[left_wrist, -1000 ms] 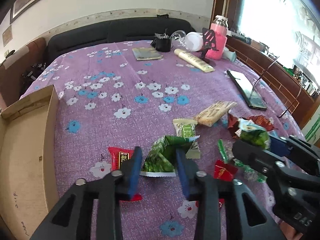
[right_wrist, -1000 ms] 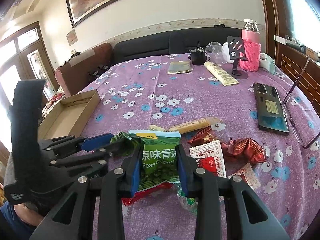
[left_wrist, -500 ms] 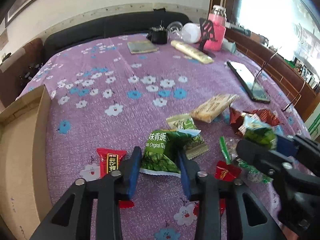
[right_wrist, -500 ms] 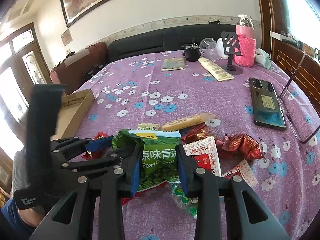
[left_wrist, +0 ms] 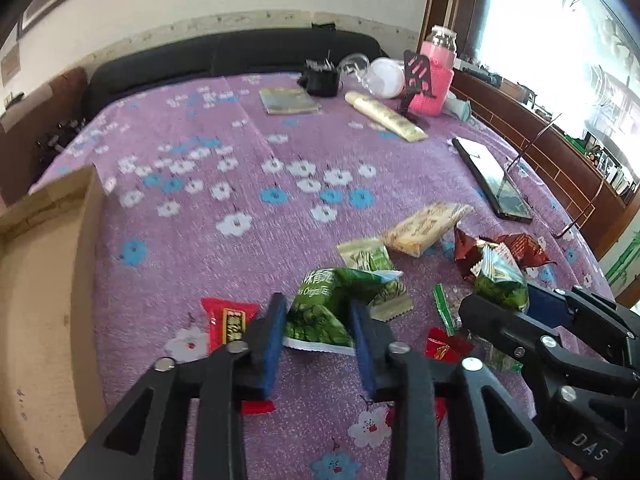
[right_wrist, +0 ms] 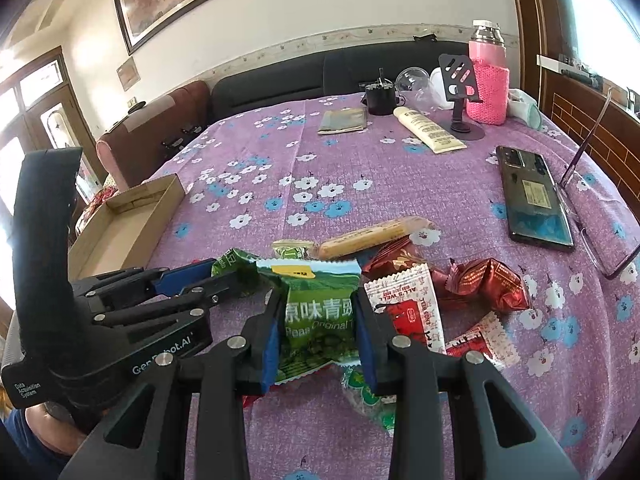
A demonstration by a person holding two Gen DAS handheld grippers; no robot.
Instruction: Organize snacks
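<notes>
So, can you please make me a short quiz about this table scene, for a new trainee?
1. What is between the pads of the right gripper? A: a green pea packet. B: a phone. C: a cream tube.
2. True or false: the pink bottle lies on its side.
3. In the right wrist view, on which side of the held packet is the cardboard box?

Key
1. A, the green pea packet; the pads press on it.
2. False: the pink bottle stands upright at the far end of the table.
3. On the left.
</notes>
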